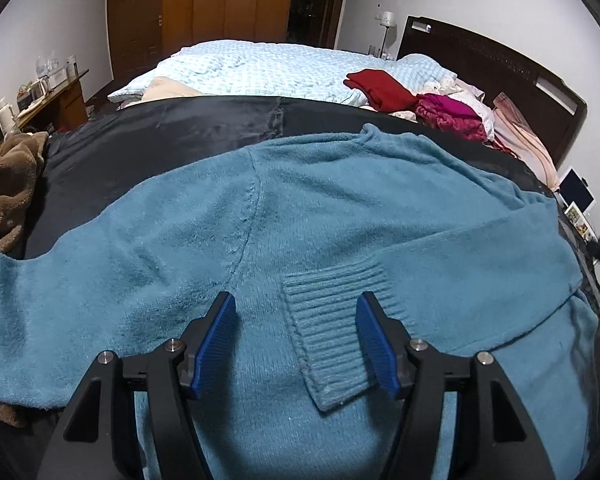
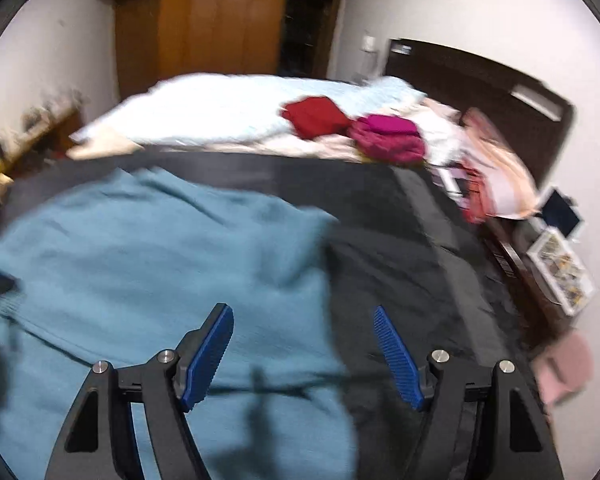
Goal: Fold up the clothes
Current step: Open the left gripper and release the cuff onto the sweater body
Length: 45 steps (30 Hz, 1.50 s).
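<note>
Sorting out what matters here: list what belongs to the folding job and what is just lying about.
Job:
- blue sweater
- ribbed cuff
- left tool, open
- right tool, open

Lying about:
- red garment
- magenta garment
- brown fleece
- checked duvet

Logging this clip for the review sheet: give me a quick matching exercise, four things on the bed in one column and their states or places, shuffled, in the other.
Things:
1. ribbed cuff
2. teal sweater
3. red garment
4. left gripper

States or places:
A. folded, lying on the light blue checked quilt
B. spread flat over the dark sheet
C. open, hovering over the knit
D. sleeve end folded across the sweater's body, between the blue pads

Pairs: 1-D, 2-B, 3-A, 4-C
</note>
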### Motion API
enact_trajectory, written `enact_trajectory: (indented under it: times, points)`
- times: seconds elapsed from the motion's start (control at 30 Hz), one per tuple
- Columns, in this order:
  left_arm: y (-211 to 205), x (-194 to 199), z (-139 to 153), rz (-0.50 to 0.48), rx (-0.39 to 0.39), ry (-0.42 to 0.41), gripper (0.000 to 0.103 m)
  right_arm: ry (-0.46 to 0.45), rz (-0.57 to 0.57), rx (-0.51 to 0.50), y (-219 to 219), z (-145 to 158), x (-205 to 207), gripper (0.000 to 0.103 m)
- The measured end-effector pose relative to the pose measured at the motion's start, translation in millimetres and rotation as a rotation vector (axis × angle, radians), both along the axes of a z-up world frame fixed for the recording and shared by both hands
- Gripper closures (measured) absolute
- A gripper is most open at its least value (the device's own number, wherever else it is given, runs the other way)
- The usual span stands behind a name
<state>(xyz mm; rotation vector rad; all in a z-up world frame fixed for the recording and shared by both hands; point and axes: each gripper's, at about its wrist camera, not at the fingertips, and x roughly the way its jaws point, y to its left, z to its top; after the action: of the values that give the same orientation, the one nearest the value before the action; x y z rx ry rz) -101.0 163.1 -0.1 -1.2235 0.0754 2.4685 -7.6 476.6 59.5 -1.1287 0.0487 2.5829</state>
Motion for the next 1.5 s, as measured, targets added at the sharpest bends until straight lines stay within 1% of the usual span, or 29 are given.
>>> enact_trajectory:
  times: [0.07,0.13,0.2,0.3,0.37,0.43,0.5,0.6,0.67,0.77,0.93,1.1,1.23,1.33,1.43,1.5]
  points:
    - [2.8,0.3,-2.8,-0.006,-0.007,-0.006,0.036,0.016,0.075,-0.111,-7.6,3.9,-10.5,0.028]
    - [4.7,1.0,-5.1,-0.011,-0.017,-0.003,0.036,0.009,0.111,-0.194,-11.6,-1.2,-23.2,0.028]
    - [6.2,1.7,-5.5,-0.013,-0.020,0.000,0.035,-0.017,0.113,-0.217,-14.2,-13.9,-34.9,0.028]
    - [5.7,1.7,-6.7,-0.017,-0.014,0.000,0.034,-0.072,0.083,-0.241,-9.6,-41.8,-49.9,0.028]
    - [5.9,2.0,-7.5,-0.023,-0.013,0.002,0.031,-0.108,0.053,-0.233,-6.8,-58.5,-54.0,0.028]
    - [6.9,2.7,-8.2,-0.029,-0.015,0.004,0.027,-0.095,0.056,-0.170,-12.7,-64.3,-50.6,0.028]
    - [7.2,3.3,-8.2,-0.031,-0.016,0.003,0.027,-0.096,0.063,-0.102,-21.1,-67.6,-49.3,0.027]
    - [0.9,3.9,-3.9,-0.020,0.007,-0.008,0.027,-0.070,0.057,-0.085,-23.4,-69.2,-43.8,0.026]
    - [-6.1,4.9,2.3,-0.003,0.024,-0.004,0.027,-0.068,0.057,-0.090,-23.0,-70.1,-43.7,0.025]
    - [-26.9,9.2,16.8,0.042,0.041,0.034,0.027,-0.067,0.057,-0.089,-22.0,-71.0,-43.0,0.025]
    - [-66.8,15.8,28.0,0.140,0.034,0.067,0.027,-0.069,0.059,-0.089,-23.4,-69.7,-48.8,0.024]
    - [-105.7,20.5,19.5,0.226,0.004,0.054,0.026,-0.069,0.061,-0.091,-24.4,-68.8,-48.1,0.023]
    - [-129.2,19.6,3.0,0.277,0.000,0.010,0.027,-0.068,0.062,-0.092,-24.4,-68.9,-48.2,0.023]
    - [-135.2,23.7,-6.2,0.275,-0.001,-0.007,0.027,-0.068,0.062,-0.092,-24.5,-68.9,-48.4,0.022]
    - [-143.0,30.4,-1.2,0.281,0.011,0.015,0.027,-0.068,0.062,-0.093,-24.9,-69.1,-48.6,0.022]
    - [-155.6,34.6,8.8,0.306,0.031,0.041,0.026,-0.068,0.065,-0.094,-25.1,-69.2,-48.8,0.022]
